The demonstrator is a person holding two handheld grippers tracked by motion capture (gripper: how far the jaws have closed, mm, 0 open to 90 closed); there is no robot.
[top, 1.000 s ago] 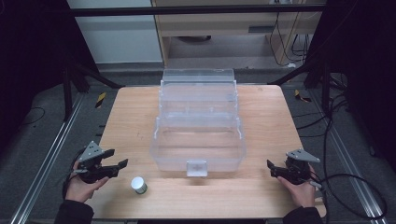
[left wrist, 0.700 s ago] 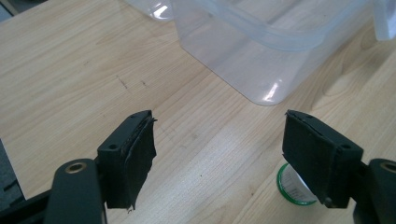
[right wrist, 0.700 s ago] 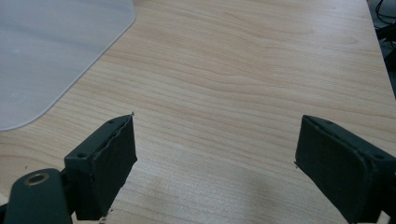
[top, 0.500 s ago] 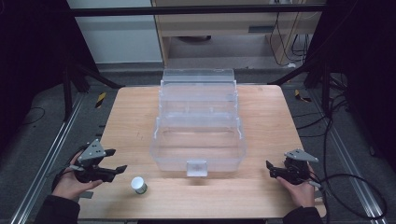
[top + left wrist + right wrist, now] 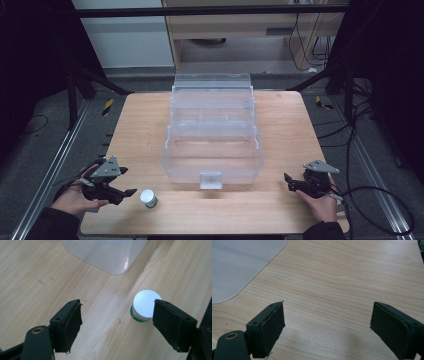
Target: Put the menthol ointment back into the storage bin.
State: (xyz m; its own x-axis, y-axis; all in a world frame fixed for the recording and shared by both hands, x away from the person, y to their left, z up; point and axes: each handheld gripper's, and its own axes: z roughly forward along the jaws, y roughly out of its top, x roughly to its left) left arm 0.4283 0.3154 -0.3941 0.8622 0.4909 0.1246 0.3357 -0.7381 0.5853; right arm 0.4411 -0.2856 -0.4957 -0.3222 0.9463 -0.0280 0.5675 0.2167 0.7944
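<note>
A small jar with a white cap and green rim [image 5: 148,198] stands on the wooden table [image 5: 142,125] near its front left. My left gripper [image 5: 129,181] is open just left of the jar, without touching it. In the left gripper view the jar [image 5: 145,305] sits close to the right jaw, ahead of the gripper [image 5: 117,320]. A clear plastic tiered box [image 5: 212,145] stands open in the table's middle. At the front right my right gripper [image 5: 288,183] is open with nothing between its jaws; the right gripper view has bare wood in front of the gripper [image 5: 328,322].
A corner of the clear box [image 5: 107,255] lies beyond the left jaws, and another corner [image 5: 239,265] lies far left of the right jaws. Cables and dark frame legs run along the floor around the table. The table's front edge is close behind both hands.
The left hand has drawn slightly left and toward the near edge, with its gripper turned toward the jar. The jar and the right gripper have stayed put.
</note>
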